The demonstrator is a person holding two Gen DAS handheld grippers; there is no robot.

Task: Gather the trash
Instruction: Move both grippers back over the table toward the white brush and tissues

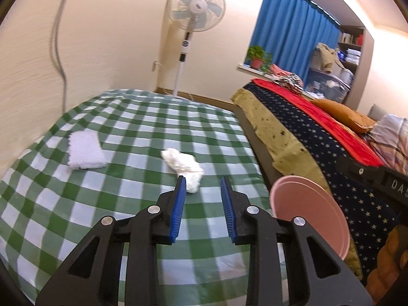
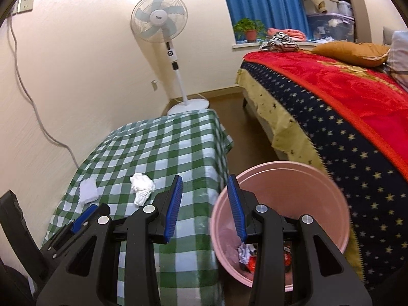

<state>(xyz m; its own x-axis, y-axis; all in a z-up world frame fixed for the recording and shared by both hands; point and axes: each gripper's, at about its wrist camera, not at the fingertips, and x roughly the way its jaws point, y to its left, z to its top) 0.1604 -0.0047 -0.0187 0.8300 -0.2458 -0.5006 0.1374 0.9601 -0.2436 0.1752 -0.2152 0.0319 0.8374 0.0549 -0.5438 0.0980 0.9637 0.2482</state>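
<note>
On the green checked tablecloth (image 1: pixel 132 127) lies a crumpled white tissue (image 1: pixel 183 164); a flat folded white tissue (image 1: pixel 85 153) sits further left. My left gripper (image 1: pixel 203 181) is open just short of the crumpled one, with nothing between its blue pads. In the right wrist view both tissues show again, the crumpled tissue (image 2: pixel 141 185) and the flat tissue (image 2: pixel 88 191). My right gripper (image 2: pixel 204 178) is open and empty, above the gap between table and pink bin (image 2: pixel 293 186). The bin holds crumpled paper and wrappers (image 2: pixel 244 251). The pink bin (image 1: pixel 313 204) stands at the table's right edge.
A bed with a starred blanket and red cover (image 2: pixel 344 107) runs along the right, close behind the bin. A standing fan (image 2: pixel 163 25) is in the far corner. A grey cable (image 2: pixel 30 102) hangs down the left wall. Brown floor (image 2: pixel 244 132) shows between table and bed.
</note>
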